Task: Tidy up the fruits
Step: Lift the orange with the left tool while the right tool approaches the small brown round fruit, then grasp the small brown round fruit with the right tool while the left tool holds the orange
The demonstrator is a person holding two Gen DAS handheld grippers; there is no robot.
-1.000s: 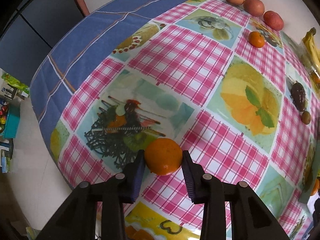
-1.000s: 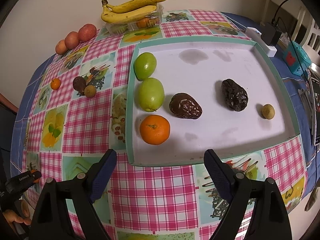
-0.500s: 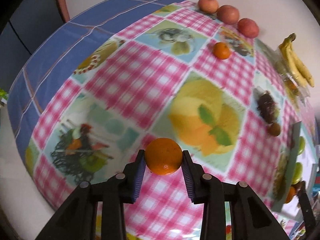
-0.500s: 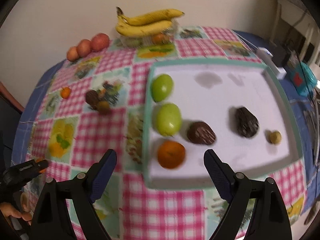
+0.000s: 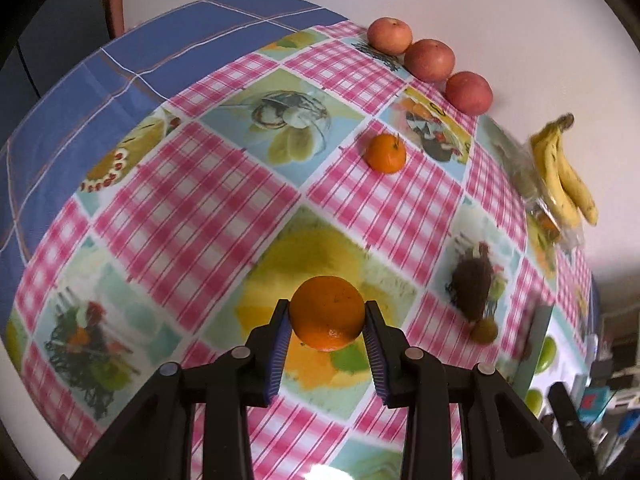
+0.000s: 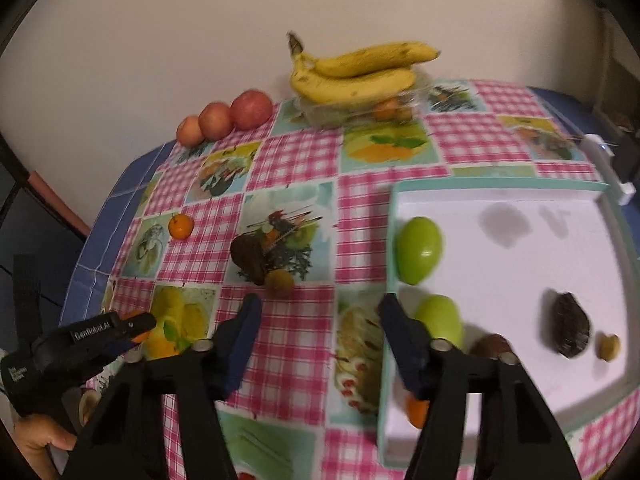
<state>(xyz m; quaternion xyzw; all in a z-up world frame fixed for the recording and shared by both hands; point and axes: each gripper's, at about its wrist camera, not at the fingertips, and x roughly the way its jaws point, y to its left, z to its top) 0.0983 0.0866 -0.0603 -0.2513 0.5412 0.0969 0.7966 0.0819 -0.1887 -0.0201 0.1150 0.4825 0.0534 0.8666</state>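
The left gripper (image 5: 326, 322) was clamped on an orange (image 5: 327, 313) at the bottom centre of the left wrist frame, both ribbed blue pads pressed against its sides and the fruit carried clear above the checked tablecloth (image 5: 208, 216). In the right wrist view the same gripper (image 6: 136, 330) showed at lower left, a sliver of orange between its tips (a hand (image 6: 38, 440) gripped its handle in the corner). The right gripper (image 6: 320, 316) hung wide open at the bottom middle of its frame, holding nothing, its right finger over the near left edge of the white tray (image 6: 520, 196). Past the fingers, on the tray, lay two green fruits (image 6: 418, 250), a dark brown fruit (image 6: 568, 330) and a small yellowish one (image 6: 608, 346); another orange (image 6: 416, 410) peeked out behind the right finger. On the cloth, mid-frame, a dark fruit (image 6: 250, 258) touched a small round brownish one (image 6: 279, 282). Further left sat a small tangerine (image 6: 181, 227). At the back, against the wall, three red apples (image 6: 224, 118) stood in a row, and bananas (image 6: 356, 74) rested on a clear container (image 6: 360, 110).
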